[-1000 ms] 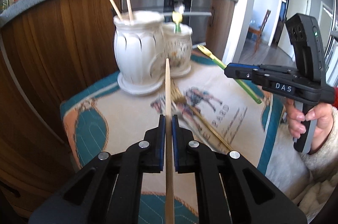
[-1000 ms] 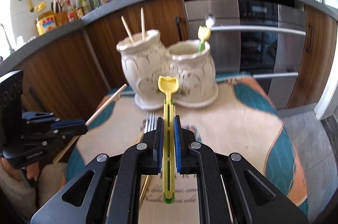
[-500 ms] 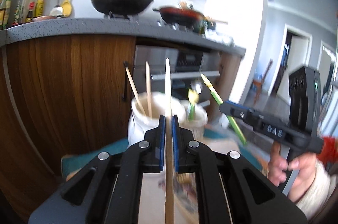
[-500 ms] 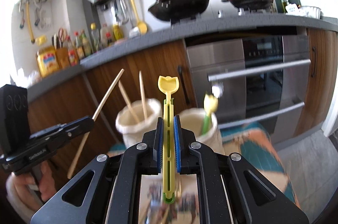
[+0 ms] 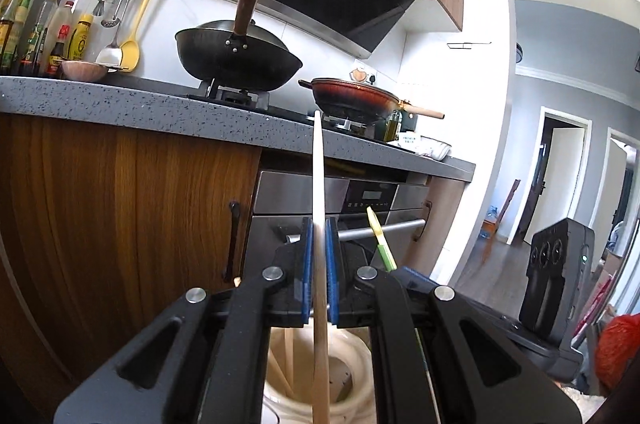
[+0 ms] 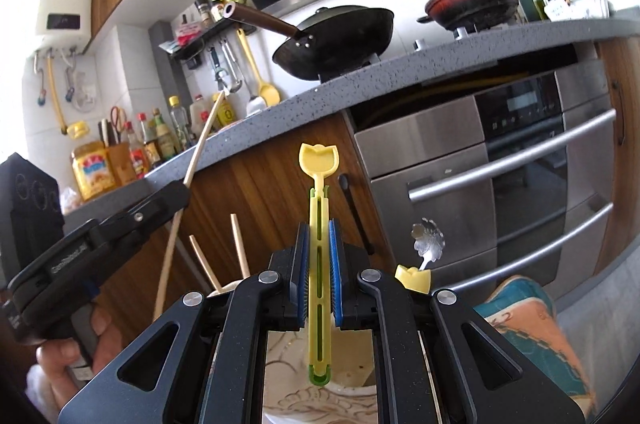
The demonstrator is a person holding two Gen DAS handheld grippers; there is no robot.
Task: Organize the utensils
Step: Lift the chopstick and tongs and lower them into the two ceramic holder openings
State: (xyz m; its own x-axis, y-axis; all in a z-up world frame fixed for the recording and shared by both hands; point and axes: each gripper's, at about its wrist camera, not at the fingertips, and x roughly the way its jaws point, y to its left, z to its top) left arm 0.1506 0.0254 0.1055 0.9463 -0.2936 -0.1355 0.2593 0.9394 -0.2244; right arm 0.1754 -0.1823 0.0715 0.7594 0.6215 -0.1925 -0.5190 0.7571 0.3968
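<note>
My left gripper (image 5: 319, 272) is shut on a wooden chopstick (image 5: 319, 208) that stands nearly upright. Its lower end hangs over the mouth of a white ceramic holder (image 5: 352, 380) with other chopsticks inside. My right gripper (image 6: 319, 272) is shut on a yellow-green plastic utensil (image 6: 319, 224) with a tulip-shaped top. Below it is a second white holder (image 6: 352, 376), which contains a yellow tulip-topped utensil (image 6: 414, 278) and a metal spoon (image 6: 428, 238). Two chopsticks (image 6: 239, 244) stick out of the other holder to the left. Each gripper appears in the other's view: the left gripper (image 6: 176, 190) and the right gripper (image 5: 408, 272).
A wooden cabinet (image 5: 120, 216) and a steel oven (image 6: 500, 168) stand close behind the holders. Above, a grey counter (image 5: 120, 104) carries a black wok (image 5: 240, 56) and a red pan (image 5: 356, 96). A patterned cloth (image 6: 520, 312) covers the table at right. A hand (image 6: 80, 344) grips the left tool.
Both grippers rose and moved forward over the two holders, carrying the chopstick and the yellow utensil. The table cloth and the loose fork dropped out of view below.
</note>
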